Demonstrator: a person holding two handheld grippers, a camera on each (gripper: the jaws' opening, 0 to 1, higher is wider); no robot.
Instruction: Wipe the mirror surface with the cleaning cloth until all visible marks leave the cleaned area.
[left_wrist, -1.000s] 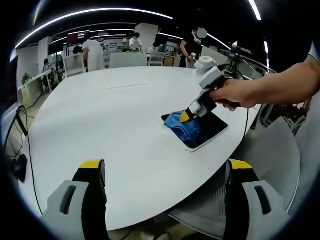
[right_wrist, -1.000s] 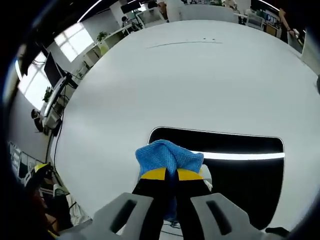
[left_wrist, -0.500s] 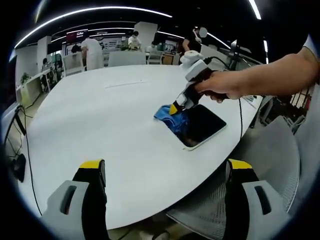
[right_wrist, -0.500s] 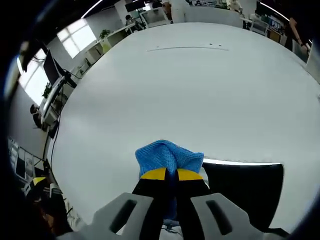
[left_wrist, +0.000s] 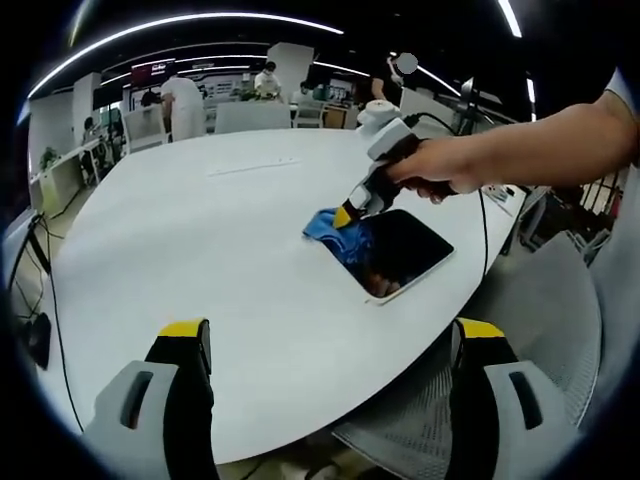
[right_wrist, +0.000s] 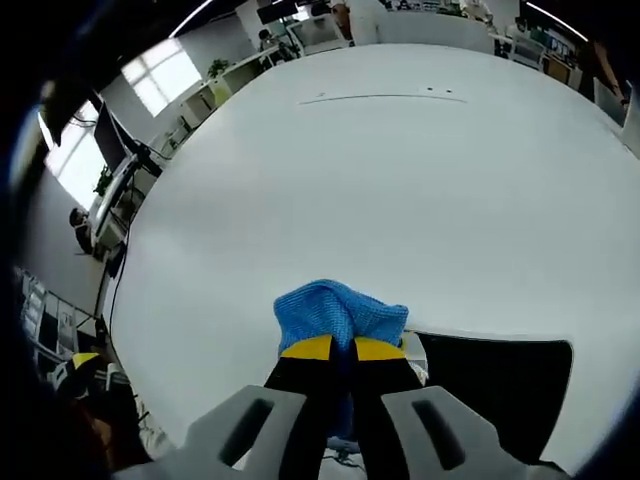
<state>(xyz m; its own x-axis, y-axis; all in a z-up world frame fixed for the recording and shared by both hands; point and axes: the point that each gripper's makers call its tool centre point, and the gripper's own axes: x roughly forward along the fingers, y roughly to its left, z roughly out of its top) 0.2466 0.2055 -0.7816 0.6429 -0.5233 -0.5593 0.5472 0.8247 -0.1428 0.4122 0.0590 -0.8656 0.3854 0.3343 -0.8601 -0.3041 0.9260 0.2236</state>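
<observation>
In the left gripper view the left claw (left_wrist: 335, 345) rises from the bottom of the frame with its jaws spread wide and nothing between them, held back over the near edge of the white tabletop (left_wrist: 200, 230); it looks parked there as an onlooker, which keeps the work in sight; right of centre lies the mirror (left_wrist: 400, 250), a dark slab with rounded corners, close to the tabletop's right-hand edge; a hand (left_wrist: 440, 175) reaching in from the right carries the right claw (left_wrist: 345, 215) down onto the mirror's upper left corner, where the blue cleaning cloth (left_wrist: 328, 232) is bunched, partly on the glass and partly spilling onto the tabletop; the steep downward tilt of that claw is presumably to bear the cloth flat against the surface; people stand far off at the top of the frame.

In the right gripper view the right claw (right_wrist: 343, 350) has its yellow-tipped jaws pressed together, pinching the cleaning cloth (right_wrist: 340, 312), which fans out above them at lower centre; the mirror (right_wrist: 500, 395) shows as a dark patch at lower right, the cloth riding over its left end; this view confirms the pinch, which the other is too distant to settle, while the other gives the mirror's whole outline; whether marks remain on the glass I cannot tell.
</observation>
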